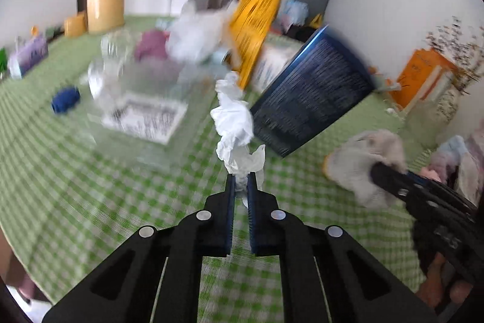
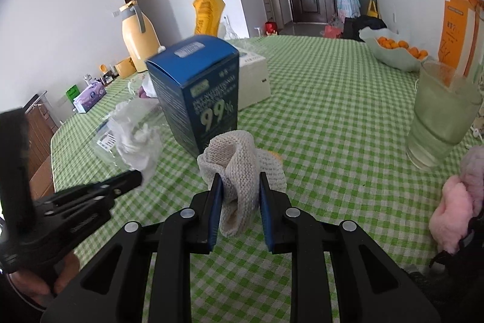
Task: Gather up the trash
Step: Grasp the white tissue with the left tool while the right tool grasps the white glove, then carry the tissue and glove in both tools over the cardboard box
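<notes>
Tissue pinched, sock clamped

Tissue is in the left claw, squeezed at its near end between the tips, long axis running straight away from the claw toward the blue box. Right claw is clamped on a beige knit sock, which bulges above the pads. Both sit over the green checked desk. Blue box stands just behind both. Open cloth to the right, up to the glass.

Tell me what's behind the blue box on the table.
Behind the blue box sits a white box, partly hidden, and farther back an orange bag. Whatever lies directly behind its base is covered.
</notes>
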Demonstrator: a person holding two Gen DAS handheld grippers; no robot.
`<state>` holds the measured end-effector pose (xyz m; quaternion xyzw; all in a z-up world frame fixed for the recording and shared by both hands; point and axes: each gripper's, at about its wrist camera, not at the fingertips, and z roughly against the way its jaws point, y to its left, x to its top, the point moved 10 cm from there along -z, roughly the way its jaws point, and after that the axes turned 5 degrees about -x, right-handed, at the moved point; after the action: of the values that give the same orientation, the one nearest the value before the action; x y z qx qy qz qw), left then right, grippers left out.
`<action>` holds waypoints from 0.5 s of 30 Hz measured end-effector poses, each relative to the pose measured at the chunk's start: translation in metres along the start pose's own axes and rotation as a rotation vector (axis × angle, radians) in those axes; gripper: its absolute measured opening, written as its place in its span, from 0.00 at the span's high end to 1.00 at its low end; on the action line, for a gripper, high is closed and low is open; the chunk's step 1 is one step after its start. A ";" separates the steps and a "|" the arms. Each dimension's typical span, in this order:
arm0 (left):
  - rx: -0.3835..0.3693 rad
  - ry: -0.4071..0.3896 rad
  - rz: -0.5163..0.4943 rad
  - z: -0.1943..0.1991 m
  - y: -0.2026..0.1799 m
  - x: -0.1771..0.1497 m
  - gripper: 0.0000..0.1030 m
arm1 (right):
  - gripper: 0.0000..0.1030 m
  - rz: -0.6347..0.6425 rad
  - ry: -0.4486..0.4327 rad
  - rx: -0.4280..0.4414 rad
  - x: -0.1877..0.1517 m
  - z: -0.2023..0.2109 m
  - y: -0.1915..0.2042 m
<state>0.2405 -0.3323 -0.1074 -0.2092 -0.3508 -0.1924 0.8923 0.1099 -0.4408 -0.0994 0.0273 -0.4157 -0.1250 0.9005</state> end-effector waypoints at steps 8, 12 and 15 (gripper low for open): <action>0.047 -0.114 -0.018 0.054 0.020 0.026 0.95 | 0.78 0.034 -0.063 0.018 0.018 0.014 0.026; 0.088 -0.143 0.019 0.078 0.049 0.034 0.95 | 0.78 0.057 -0.073 0.037 0.027 0.014 0.047; 0.118 -0.165 0.063 0.091 0.080 0.042 0.95 | 0.78 0.087 -0.082 0.049 0.035 0.012 0.066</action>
<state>0.2584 -0.2275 -0.0357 -0.1821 -0.4269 -0.1254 0.8769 0.1363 -0.3846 -0.0553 0.0262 -0.4562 -0.0766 0.8862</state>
